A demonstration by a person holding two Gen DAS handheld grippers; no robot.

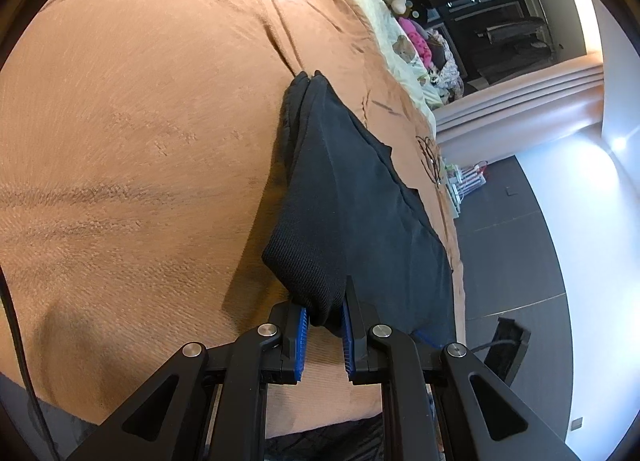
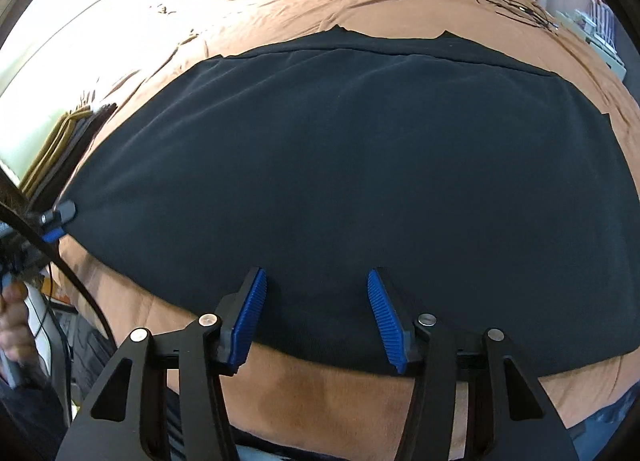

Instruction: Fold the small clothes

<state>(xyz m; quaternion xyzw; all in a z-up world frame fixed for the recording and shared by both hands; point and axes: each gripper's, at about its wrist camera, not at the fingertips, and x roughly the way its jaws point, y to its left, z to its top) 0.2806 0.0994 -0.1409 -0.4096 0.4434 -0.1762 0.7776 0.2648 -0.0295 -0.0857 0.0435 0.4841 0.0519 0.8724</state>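
One dark navy knit garment (image 2: 360, 165) lies spread nearly flat on the rust-orange fleece blanket (image 1: 132, 133) that covers the bed, its far edge running straight across and its near hem just above the blanket's front border. The left gripper (image 1: 325, 315) has its blue ribbed pads pinching a bunched corner of the cloth, jaws drawn close with the fabric gathered between them; in the right wrist view that same corner shows at the garment's left end, where the cloth lifts a little off the bed. The right gripper (image 2: 316, 303) hangs over the near hem with its jaws spread, the cloth beneath and between the pads but not visibly squeezed.

By its look the garment is soft, light and limp: it drapes into a sagging fold where lifted and shows fine ribbing near the pinched corner, so it probably stretches and slumps rather than holding any shape. The fleece below seems grippy, so dragging may ruffle both layers. A pinch on the edge or corner, taking all layers of the hem, looks the safest hold; a grab in the middle would likely only tent the cloth. With one corner held, the matching hold would be the hem's other end, so the edge lifts evenly.
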